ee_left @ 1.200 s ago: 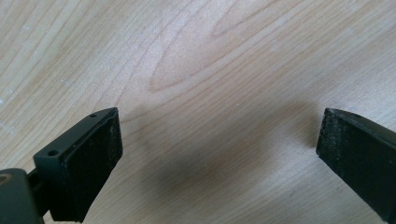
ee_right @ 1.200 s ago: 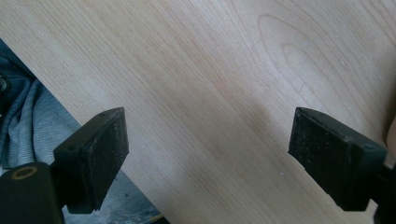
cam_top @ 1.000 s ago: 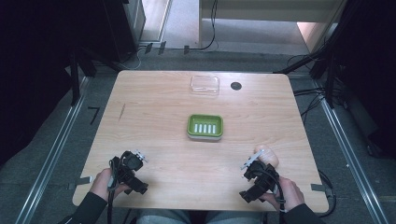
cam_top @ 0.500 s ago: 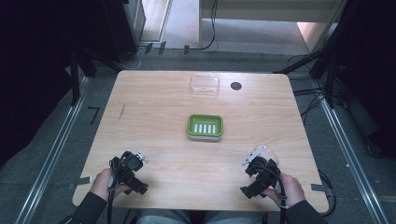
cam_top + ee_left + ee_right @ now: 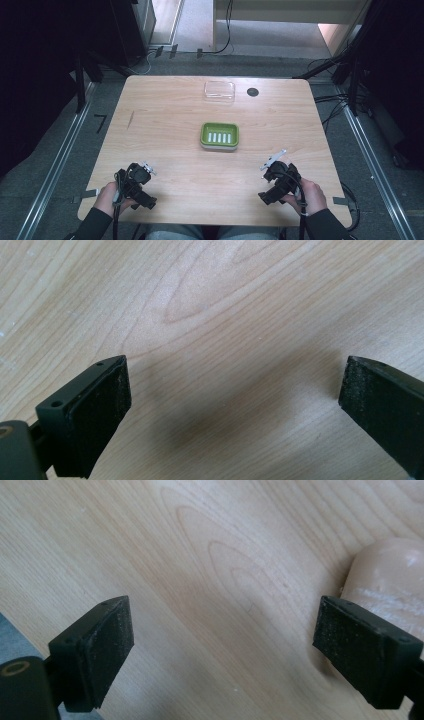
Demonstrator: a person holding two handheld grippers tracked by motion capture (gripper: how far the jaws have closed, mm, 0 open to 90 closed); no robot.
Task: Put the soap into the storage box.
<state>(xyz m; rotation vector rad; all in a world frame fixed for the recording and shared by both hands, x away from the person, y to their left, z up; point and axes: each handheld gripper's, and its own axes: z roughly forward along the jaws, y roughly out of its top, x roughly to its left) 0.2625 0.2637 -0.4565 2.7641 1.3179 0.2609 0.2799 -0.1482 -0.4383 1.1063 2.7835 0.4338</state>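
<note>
The left claw (image 5: 137, 182) and the right claw (image 5: 277, 180) sit low on the wooden desk (image 5: 165, 125), well apart. A green tray (image 5: 219, 136) holding white pieces lies ahead of and between them. Farther beyond are a clear lidded box (image 5: 219, 91) and a dark round disc (image 5: 252, 92).

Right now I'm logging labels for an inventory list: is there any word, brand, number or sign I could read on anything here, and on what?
None can be read.
Green tray: five pale bars lie inside it, no lettering on them or on the tray.
Clear lid: blank.
Dark round disc: too small to tell whether it carries print.
Wooden table: a short dark streak, not text.
Left claw and right claw: plain black pads.
</note>
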